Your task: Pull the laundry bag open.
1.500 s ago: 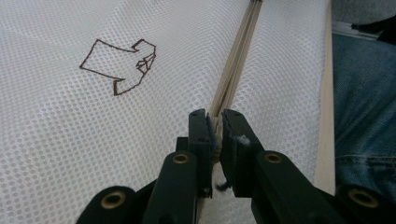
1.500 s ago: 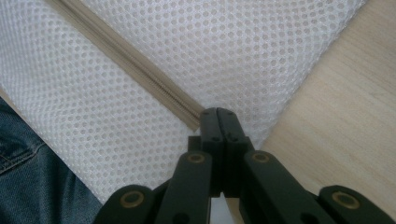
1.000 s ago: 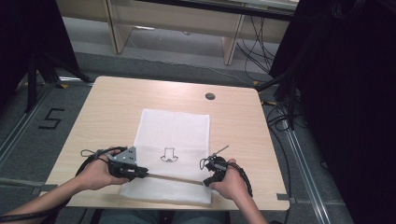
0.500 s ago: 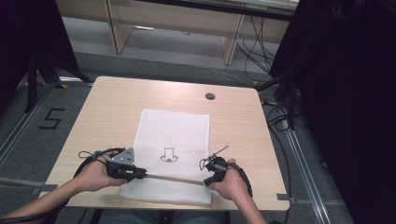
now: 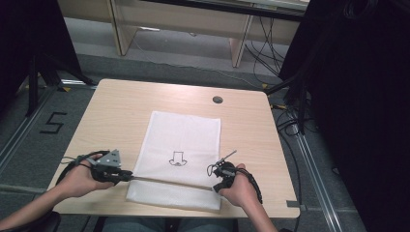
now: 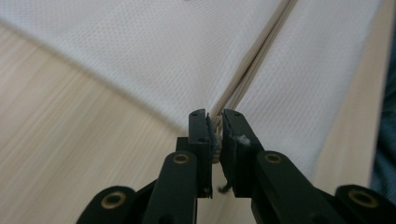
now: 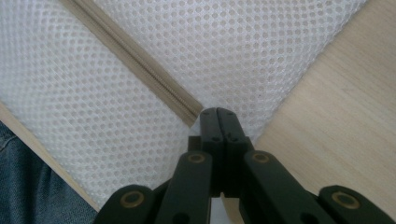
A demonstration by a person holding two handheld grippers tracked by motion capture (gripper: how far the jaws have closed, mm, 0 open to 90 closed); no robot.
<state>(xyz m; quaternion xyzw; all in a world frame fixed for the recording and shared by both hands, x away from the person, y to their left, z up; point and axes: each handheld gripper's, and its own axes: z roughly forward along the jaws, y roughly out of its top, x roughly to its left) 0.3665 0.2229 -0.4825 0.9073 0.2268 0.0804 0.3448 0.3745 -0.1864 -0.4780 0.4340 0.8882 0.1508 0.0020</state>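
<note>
A white mesh bag (image 5: 183, 140) lies flat on the wooden table (image 5: 121, 111), with a beige zipper (image 5: 169, 182) running across it near the front edge. My left gripper (image 5: 126, 177) sits at the bag's left edge. In the left gripper view its jaws (image 6: 215, 123) are pinched on a small beige zipper pull, and the zipper (image 6: 252, 60) stretches away over the mesh (image 6: 140, 56). My right gripper (image 5: 215, 186) is at the zipper's right end. Its tips (image 7: 219, 112) are shut on the mesh (image 7: 233, 46) right where the zipper (image 7: 135, 60) ends.
A small black print (image 5: 177, 158) marks the bag's middle. A round cable hole (image 5: 217, 100) sits in the table's far right part. Bare wood (image 7: 336, 116) lies right of the bag. The person's jeans (image 7: 28, 177) are below the front edge. Cables lie on the floor at right.
My left gripper has slid to the left along the zipper line, reaching the bag's left edge. The right gripper has stayed put.
</note>
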